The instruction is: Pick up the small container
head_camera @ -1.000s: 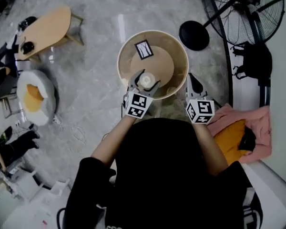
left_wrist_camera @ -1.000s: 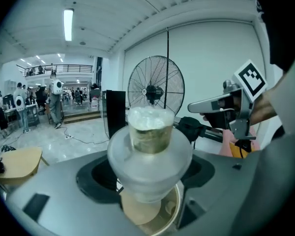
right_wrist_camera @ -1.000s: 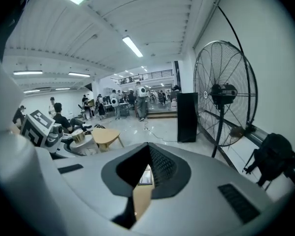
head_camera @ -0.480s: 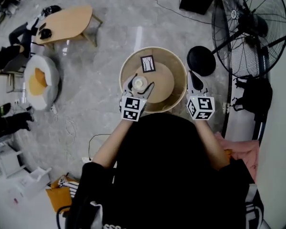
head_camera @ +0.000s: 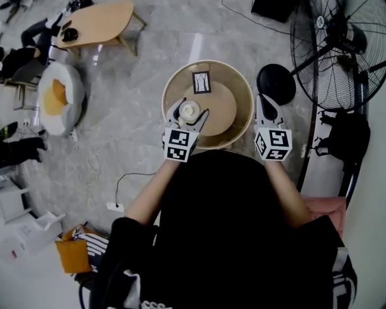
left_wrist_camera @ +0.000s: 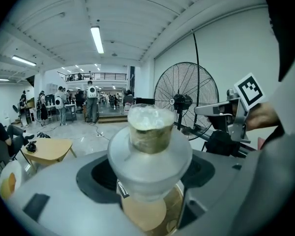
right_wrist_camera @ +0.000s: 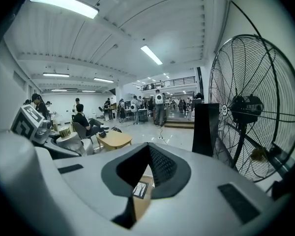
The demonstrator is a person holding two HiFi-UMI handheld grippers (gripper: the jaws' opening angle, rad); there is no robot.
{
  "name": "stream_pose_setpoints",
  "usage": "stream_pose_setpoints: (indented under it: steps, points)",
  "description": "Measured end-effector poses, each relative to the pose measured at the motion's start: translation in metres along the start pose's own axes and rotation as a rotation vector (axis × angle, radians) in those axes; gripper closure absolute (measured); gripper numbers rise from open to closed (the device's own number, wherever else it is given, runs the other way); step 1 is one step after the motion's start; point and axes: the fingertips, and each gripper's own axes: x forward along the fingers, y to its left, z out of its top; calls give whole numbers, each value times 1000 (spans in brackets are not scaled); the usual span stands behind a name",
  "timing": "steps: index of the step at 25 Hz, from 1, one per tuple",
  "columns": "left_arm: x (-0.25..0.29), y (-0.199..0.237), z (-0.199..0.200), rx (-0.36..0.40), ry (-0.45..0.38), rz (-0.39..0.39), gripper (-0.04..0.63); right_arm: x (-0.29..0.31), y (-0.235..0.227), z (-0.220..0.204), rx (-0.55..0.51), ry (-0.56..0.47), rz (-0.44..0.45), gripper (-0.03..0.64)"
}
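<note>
The small container (head_camera: 188, 112) is a pale round pot with a whitish top. It sits between the jaws of my left gripper (head_camera: 187, 115), over the left part of the round wooden table (head_camera: 235, 118). In the left gripper view the container (left_wrist_camera: 150, 127) fills the middle, with the left gripper (left_wrist_camera: 150, 149) shut on its wide lower body and the tabletop showing far beneath. My right gripper (head_camera: 265, 105) hangs just off the table's right rim, jaws together and holding nothing. In the right gripper view its tips (right_wrist_camera: 148, 149) meet in a point.
A card with a black-framed print (head_camera: 201, 82) lies on the table's far side. A large standing fan (head_camera: 338, 37) with a round black base (head_camera: 275, 83) stands right of the table. A low wooden table (head_camera: 100, 23) and a round cushion seat (head_camera: 58, 96) are far left. A cable (head_camera: 125, 185) runs across the floor.
The head view has drifted and the table looks smaller than a second ago. The left gripper keeps its hold on the container; the right gripper stays at the table's right rim.
</note>
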Motion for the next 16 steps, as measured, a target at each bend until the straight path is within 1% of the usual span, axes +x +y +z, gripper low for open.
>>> stream_pose_setpoints:
  steps: [5,8,11,16]
  points:
    - [-2,-11,-12,-4,20,14,247,-5,-5,-15,14,19,14,595]
    - [-11,-9,-18,-28,14,26,247,-6,1,-18,17,24,20,595]
    - [-20,-1,-25,-33,25,46,247,-3,13,-16,22,26,35,595]
    - [-26,19,-30,-22,37,70,247,7,39,-10,-1,21,66,595]
